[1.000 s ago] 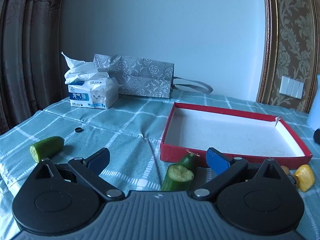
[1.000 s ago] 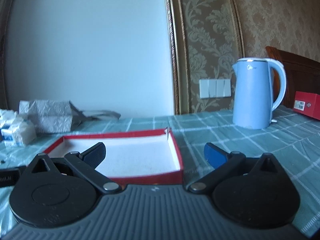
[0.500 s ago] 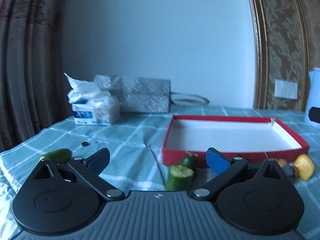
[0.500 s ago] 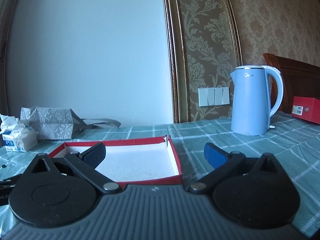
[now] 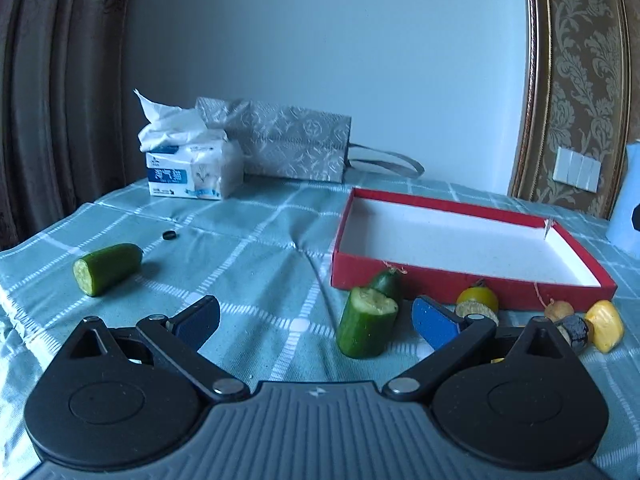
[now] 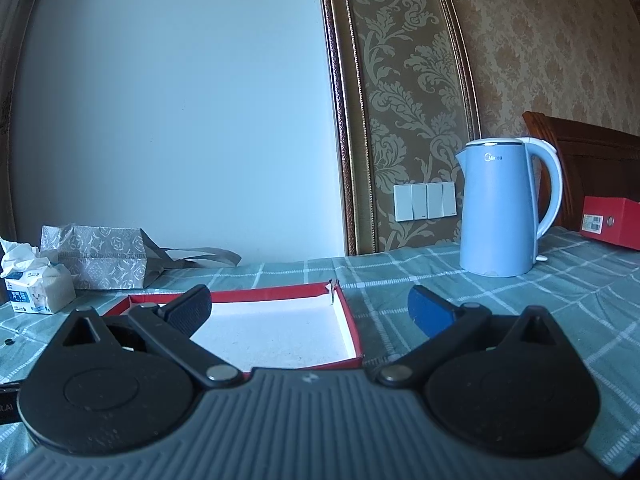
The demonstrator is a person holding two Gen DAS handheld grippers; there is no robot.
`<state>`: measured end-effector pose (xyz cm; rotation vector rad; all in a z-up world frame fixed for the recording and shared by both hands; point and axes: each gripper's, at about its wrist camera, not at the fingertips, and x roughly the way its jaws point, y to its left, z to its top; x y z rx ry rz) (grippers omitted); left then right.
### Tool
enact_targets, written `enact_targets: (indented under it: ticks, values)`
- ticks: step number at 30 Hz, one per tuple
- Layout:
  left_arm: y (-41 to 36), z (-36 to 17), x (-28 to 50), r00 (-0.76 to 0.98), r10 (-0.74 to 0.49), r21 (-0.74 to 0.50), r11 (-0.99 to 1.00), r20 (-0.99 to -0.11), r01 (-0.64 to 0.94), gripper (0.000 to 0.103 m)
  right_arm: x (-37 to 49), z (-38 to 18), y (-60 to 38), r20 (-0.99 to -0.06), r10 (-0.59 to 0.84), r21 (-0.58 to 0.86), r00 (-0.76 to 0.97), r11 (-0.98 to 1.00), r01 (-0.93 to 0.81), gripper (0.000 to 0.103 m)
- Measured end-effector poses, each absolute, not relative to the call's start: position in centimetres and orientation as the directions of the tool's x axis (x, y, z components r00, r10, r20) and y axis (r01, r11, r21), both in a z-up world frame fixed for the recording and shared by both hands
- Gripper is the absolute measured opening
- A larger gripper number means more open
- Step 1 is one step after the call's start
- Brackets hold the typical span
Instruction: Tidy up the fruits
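With both the left gripper (image 5: 316, 316) and right gripper (image 6: 310, 306) spread wide and empty, the cut cucumber piece (image 5: 366, 328) standing just before the red tray's (image 5: 440, 280) near wall looks firm, light and smooth-skinned, best pinched across its middle.

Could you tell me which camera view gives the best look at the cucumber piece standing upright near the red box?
The left wrist view: the upright cucumber piece stands in full sight, between the open left tool fingers, before the red box. The right wrist view does not show it, only the box interior.
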<state>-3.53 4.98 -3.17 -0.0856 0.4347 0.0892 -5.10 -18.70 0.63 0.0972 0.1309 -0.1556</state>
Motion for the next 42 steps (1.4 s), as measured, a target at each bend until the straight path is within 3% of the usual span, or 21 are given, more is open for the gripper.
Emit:
enact_targets:
  ticks: [13,23,28,37,42]
  values:
    - [5.4,-3.2,-2.8,0.887,0.096,-0.056,0.989,-0.451,-0.135,0.103,-5.9,0.3,-18.0,-0.195,-0.064,0.080,0.979,0.993,0.081,0.103]
    - [5.5,-3.1,-2.8,0.890,0.096,-0.054,0.990,-0.446,-0.134,0.103,-8.1,-1.1,-17.4,-0.270,0.065,-0.057,0.961,0.995,-0.083,0.103]
    - [5.3,-3.1,-2.9,0.891,0.089,-0.048,0.991,-0.444,-0.123,0.103,-8.2,-1.9,-17.6,-0.307,0.047,-0.133,0.950,0.987,-0.092,0.103]
    - [5.5,-3.0,-2.7,0.891,0.104,-0.058,0.988,-0.443,-0.144,0.103,-6.6,-2.2,-18.8,-0.361,0.053,-0.108,0.931,0.989,-0.098,0.103]
    - [5.4,-3.0,-2.7,0.893,0.102,-0.053,0.989,-0.439,-0.140,0.103,-6.5,-2.4,-17.9,-0.367,0.058,-0.164,0.928,0.978,-0.126,0.103]
